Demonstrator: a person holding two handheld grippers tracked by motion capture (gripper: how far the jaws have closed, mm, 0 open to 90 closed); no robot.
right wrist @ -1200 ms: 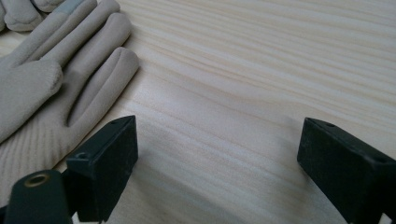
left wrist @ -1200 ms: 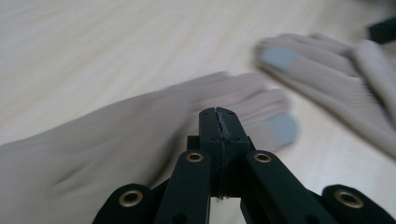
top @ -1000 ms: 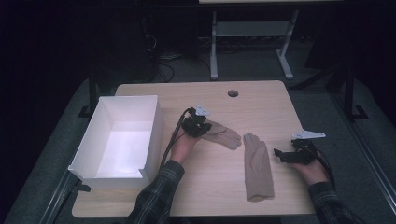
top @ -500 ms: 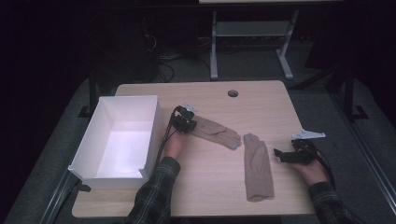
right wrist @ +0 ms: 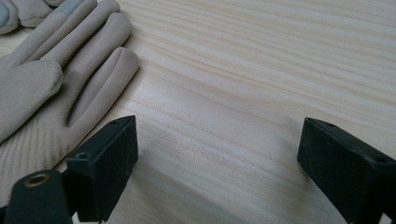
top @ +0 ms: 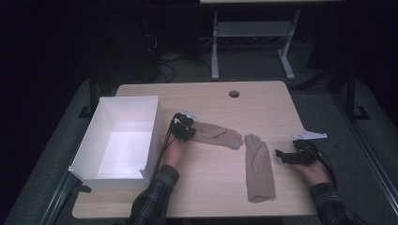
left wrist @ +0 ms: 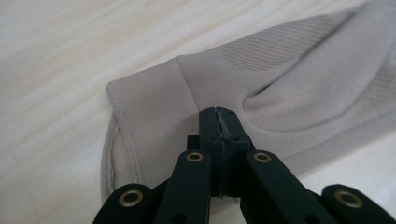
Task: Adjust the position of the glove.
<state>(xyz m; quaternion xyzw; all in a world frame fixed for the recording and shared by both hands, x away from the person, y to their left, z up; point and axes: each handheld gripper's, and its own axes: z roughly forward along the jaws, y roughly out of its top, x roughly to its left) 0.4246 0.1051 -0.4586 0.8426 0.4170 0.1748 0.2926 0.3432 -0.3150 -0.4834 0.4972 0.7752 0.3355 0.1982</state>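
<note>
Two beige gloves lie on the wooden table (top: 211, 197). One glove (top: 217, 135) lies flat across the middle with its fingers pointing right. My left gripper (top: 190, 132) is shut on this glove's cuff (left wrist: 154, 107); in the left gripper view the jaw tips (left wrist: 218, 115) meet over pinched, folded fabric. The other glove (top: 259, 168) lies lengthwise to the right, fingers pointing away. My right gripper (top: 281, 156) rests on the table just right of it, open, with bare wood between its jaws (right wrist: 215, 135). That glove's fingers (right wrist: 88, 56) show at the left of the right gripper view.
A white open box (top: 152, 136) stands at the table's left, close beside my left hand. A round cable hole (top: 233, 93) sits near the far edge. Beyond the table, a metal stand (top: 253, 33) and cables are on the dark floor.
My left gripper has moved left toward the white box and lower, dragging the glove by its cuff. The right gripper and its glove have not moved.
</note>
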